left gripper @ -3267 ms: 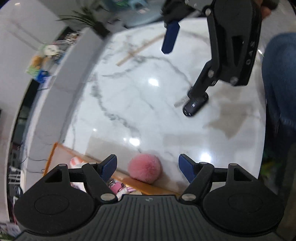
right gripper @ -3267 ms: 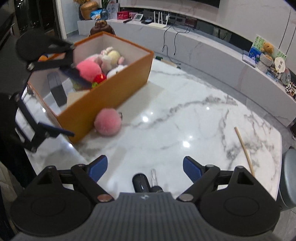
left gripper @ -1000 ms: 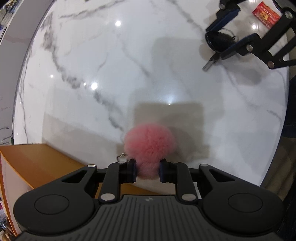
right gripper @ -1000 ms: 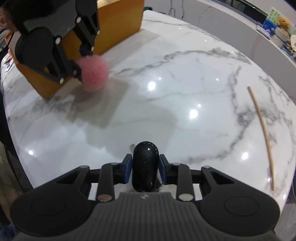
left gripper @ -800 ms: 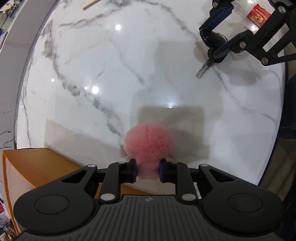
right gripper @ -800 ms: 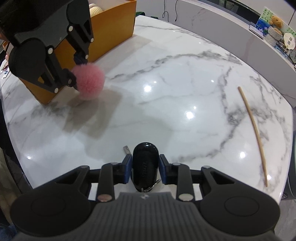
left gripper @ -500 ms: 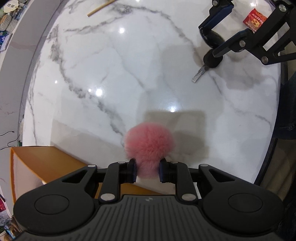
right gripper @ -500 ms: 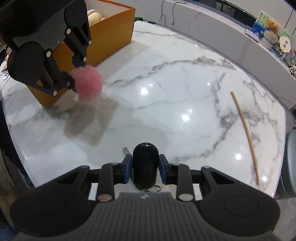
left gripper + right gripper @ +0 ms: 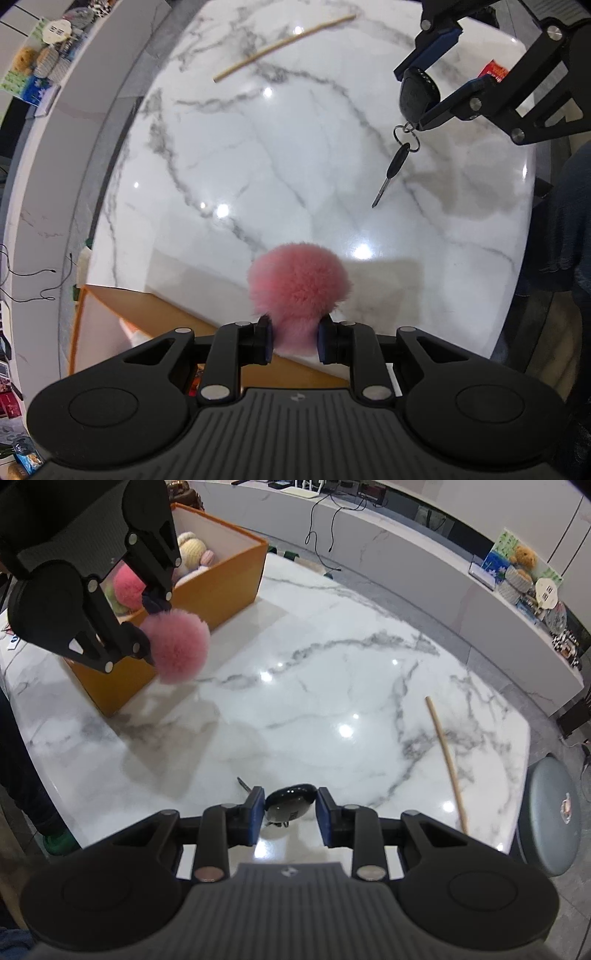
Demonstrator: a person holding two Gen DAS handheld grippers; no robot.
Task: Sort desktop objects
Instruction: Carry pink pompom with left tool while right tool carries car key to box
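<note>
Pink pompom is hanging clear of the marble table, pinched at its base by the left gripper; both pads are clenching the fluff, most of the ball is bulging out past the tips. Orange box is sitting just beside and below it, already holding plush toys and another pink ball.

Black key fob is being gripped across its body by the right gripper, also off the table. In the left wrist view a ring and a loose key are dangling under the fob, blade pointing down at the marble.

Risks, as I am judging them:
- Pompom grip is biting mostly fur, so it is probably squashy and low-friction; a quick swing toward the box could be letting it slide out and roll off the table edge.
- Left gripper is sitting close to the box wall; dropping too low could be knocking the rim and shoving the box.
- Dangling key is swinging freely; it could be snagging the box rim, or striking the marble.
- Fob looks smooth and rounded and is held near the pad tips; a tilt could be twisting it loose.
- Both grippers heading to one box could be colliding over the opening.

Wooden stick is lying untouched at the far side of the table, well apart from both.
</note>
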